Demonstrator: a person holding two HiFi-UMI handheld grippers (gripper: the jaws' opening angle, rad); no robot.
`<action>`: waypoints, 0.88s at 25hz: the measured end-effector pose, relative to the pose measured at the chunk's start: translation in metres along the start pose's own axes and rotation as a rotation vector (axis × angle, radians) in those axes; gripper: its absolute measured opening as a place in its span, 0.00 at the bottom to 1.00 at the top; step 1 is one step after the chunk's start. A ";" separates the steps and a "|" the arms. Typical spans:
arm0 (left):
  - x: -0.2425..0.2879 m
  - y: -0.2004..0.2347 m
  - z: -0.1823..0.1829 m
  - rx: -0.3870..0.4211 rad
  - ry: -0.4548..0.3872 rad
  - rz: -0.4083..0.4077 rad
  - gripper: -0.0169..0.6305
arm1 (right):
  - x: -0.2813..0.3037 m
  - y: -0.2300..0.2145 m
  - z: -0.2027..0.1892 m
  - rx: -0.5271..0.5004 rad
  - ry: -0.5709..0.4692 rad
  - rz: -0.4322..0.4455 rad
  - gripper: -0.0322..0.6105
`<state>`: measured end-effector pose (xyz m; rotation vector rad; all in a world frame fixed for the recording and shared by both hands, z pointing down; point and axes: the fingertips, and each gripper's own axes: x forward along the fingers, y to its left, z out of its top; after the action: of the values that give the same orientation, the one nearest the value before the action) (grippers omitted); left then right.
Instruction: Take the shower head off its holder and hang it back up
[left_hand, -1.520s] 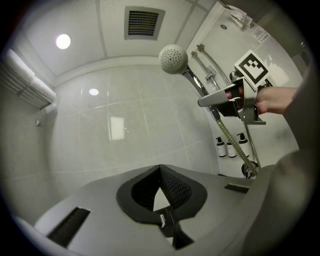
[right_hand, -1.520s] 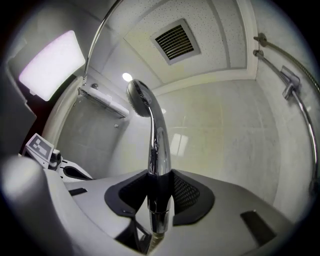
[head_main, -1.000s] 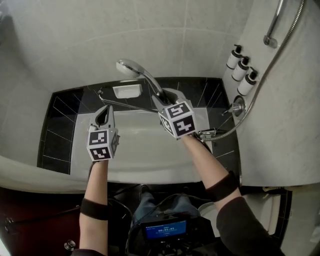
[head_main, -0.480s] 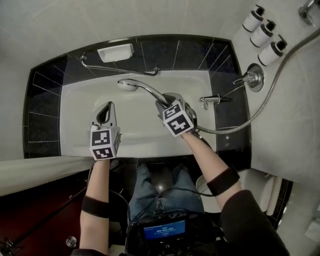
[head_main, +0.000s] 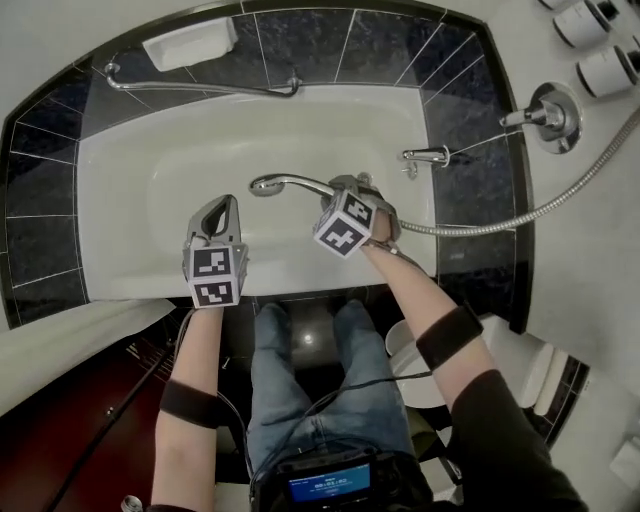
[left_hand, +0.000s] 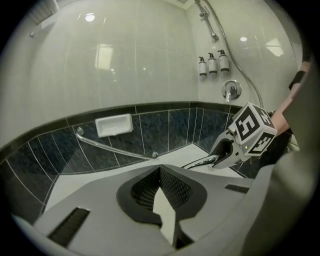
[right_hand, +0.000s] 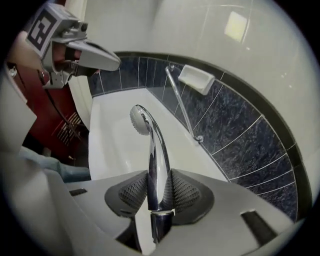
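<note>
Nearest the camera, a person's denim-clad legs (head_main: 300, 370) are standing against the near rim of a glossy white bathtub (head_main: 140, 250), and two forearms are reaching out over that rim. The left gripper (head_main: 218, 205), grey matte plastic with a black-and-white marker cube, is hovering above the near rim with its jaws pressed together on nothing; its own view is showing the dimpled black pads (left_hand: 172, 189) meeting at the tips. The right gripper (head_main: 340, 190) is clamping the smooth, tapering chrome handle of the shower head (head_main: 290, 183) between its knobbly pads (right_hand: 180, 192). The handle (right_hand: 156, 160) is curving away to a round, perforated spray face that is hanging over the middle of the tub. A ribbed metal hose (head_main: 520, 215) is trailing from the handle's base across the tub's tap end and up the pale tiled wall. At that end, a short chrome spout (head_main: 425, 155) is jutting over the basin, with a round chrome mixer valve (head_main: 548, 115) on the wall beyond it and white cylindrical bottles (head_main: 600, 45) beyond that. Along the far rim, dark marbled tiles (head_main: 320, 45) with thin white grout lines are carrying a slim chrome grab bar (head_main: 200, 88) and a white rectangular soap dish (head_main: 190, 43).
</note>
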<state>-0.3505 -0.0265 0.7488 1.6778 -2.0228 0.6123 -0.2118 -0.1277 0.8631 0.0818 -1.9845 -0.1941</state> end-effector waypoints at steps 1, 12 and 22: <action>0.014 -0.007 -0.013 -0.002 0.015 -0.012 0.03 | 0.014 0.002 -0.015 -0.024 0.035 0.005 0.28; 0.142 -0.063 -0.122 -0.033 0.139 -0.121 0.03 | 0.126 -0.016 -0.155 -0.206 0.313 0.012 0.28; 0.217 -0.094 -0.168 -0.046 0.169 -0.180 0.03 | 0.165 -0.082 -0.254 -0.525 0.540 -0.043 0.28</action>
<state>-0.2856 -0.1143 1.0172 1.6975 -1.7340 0.6180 -0.0504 -0.2576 1.0985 -0.1496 -1.3474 -0.6435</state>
